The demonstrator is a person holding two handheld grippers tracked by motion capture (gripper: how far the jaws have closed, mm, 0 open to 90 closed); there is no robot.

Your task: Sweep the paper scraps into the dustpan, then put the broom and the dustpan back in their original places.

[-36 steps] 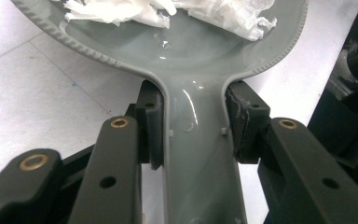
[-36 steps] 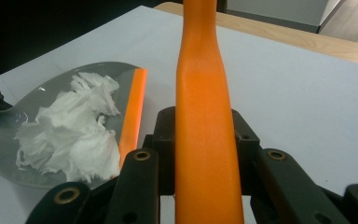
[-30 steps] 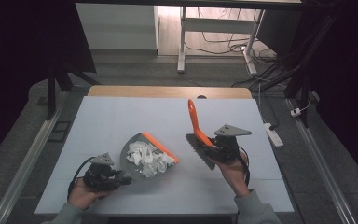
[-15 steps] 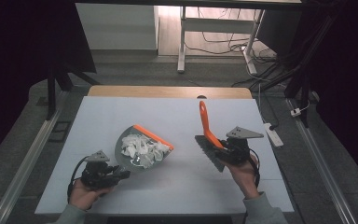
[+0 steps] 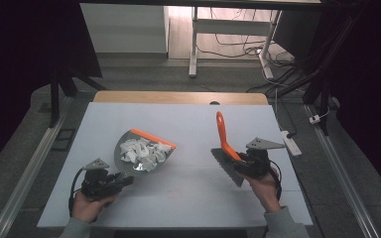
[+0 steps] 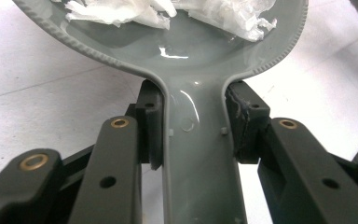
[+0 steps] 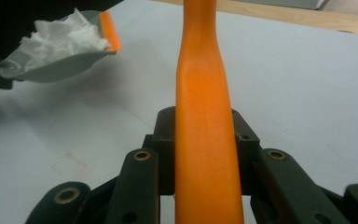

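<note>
Your high view looks forward and down from above the near edge of the table [image 5: 188, 124], taking in its whole top. Your left gripper view sits close behind the dustpan [image 6: 186, 60], looking along its handle. Your right gripper view looks along the brush [image 7: 205, 130] toward the far edge; it shares the dustpan [image 7: 60, 56] with both others.

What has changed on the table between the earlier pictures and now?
The right gripper carried the orange-handled brush toward the right of the high view, away from the dustpan; the gap between them has widened. The left gripper shifted the dustpan slightly leftward. Nothing was taken hold of or let go: each gripper stays clamped on its handle, and the crumpled white paper remains in the dustpan.
</note>
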